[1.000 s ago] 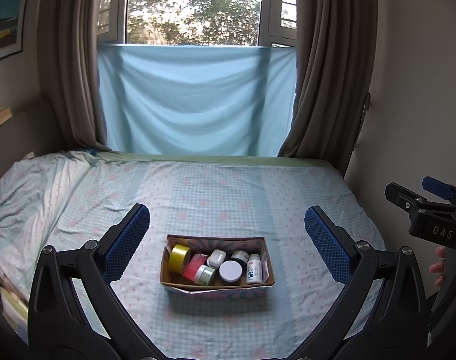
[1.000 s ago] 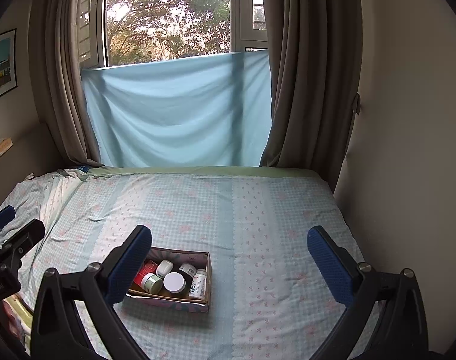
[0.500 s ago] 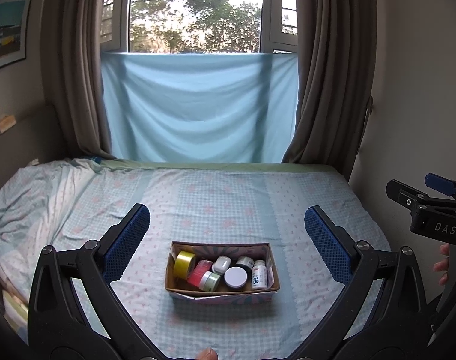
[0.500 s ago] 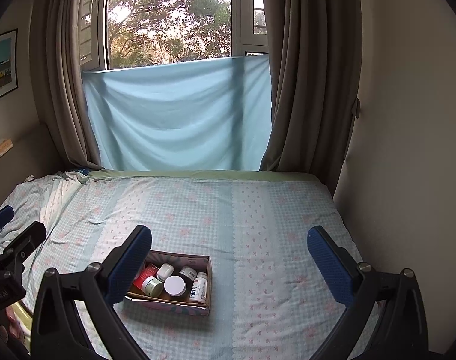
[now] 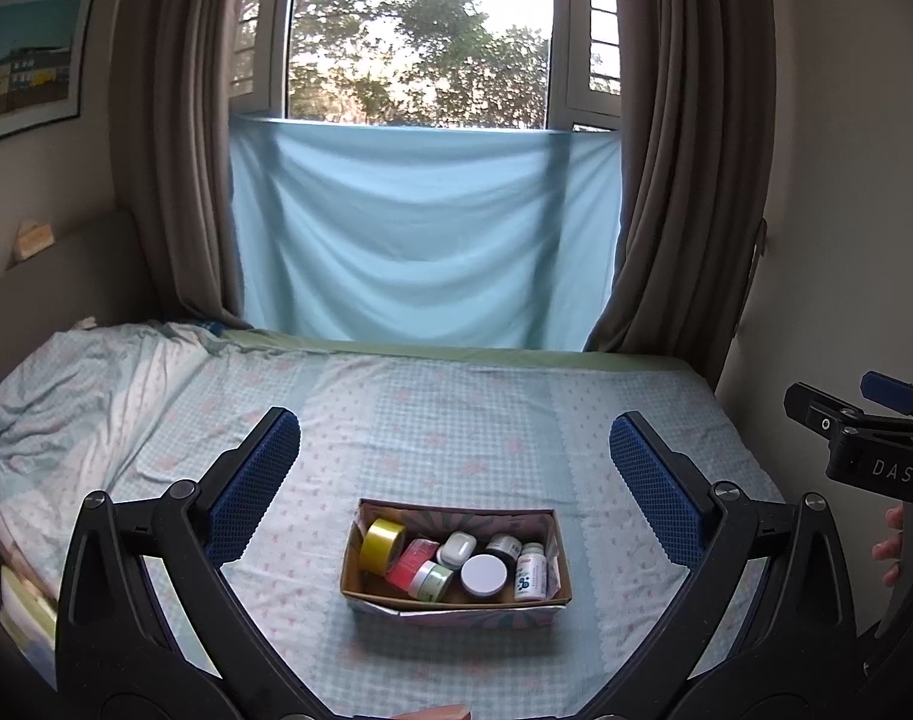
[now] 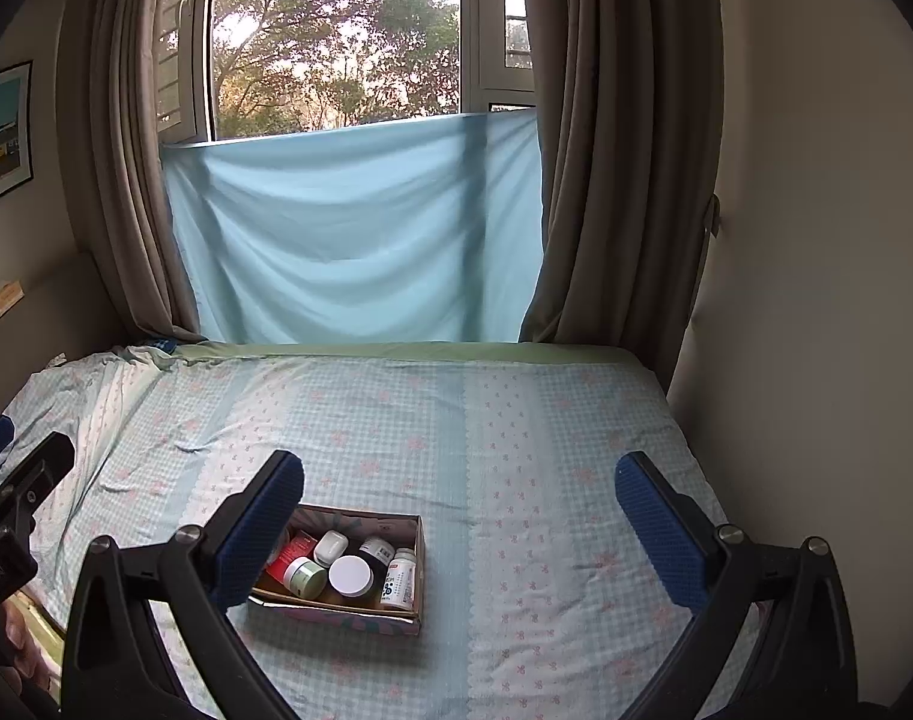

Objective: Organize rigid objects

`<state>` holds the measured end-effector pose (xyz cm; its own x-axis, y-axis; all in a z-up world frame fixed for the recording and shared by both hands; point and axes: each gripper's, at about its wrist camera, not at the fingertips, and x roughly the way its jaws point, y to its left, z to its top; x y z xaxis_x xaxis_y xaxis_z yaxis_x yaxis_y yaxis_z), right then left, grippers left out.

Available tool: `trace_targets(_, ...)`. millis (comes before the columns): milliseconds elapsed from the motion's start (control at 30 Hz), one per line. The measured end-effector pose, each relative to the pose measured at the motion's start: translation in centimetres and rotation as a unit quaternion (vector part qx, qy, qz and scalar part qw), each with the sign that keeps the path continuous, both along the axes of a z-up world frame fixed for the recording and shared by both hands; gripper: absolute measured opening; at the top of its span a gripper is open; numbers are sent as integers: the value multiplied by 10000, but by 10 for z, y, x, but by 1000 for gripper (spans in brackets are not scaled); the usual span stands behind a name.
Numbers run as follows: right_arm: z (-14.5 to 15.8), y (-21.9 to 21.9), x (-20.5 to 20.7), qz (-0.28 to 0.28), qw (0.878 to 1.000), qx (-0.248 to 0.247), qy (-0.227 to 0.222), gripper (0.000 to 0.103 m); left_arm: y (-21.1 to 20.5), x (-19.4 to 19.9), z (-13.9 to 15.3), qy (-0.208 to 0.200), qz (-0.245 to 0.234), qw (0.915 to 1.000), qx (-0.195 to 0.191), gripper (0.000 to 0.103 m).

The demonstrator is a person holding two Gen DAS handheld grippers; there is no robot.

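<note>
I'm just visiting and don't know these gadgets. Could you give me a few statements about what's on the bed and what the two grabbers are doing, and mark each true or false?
1. The cardboard box sits on the bed. True.
2. The left gripper is clamped on the yellow tape roll. False: its jaws are wide apart and empty; the roll lies in the box.
3. A jar with a white lid is in the box. True.
4. The right gripper holds the white pill bottle. False: its jaws are open; the bottle stands in the box.
5. The box is empty. False: it holds several containers.
</note>
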<state>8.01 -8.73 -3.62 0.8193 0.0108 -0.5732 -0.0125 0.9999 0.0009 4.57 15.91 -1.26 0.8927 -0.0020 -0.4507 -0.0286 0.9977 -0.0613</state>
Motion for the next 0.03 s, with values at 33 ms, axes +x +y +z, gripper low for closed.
trace_targets(33,0,0,1,-1,10000,-3,6,103,0,1,0,20,-2,10000,-5,103)
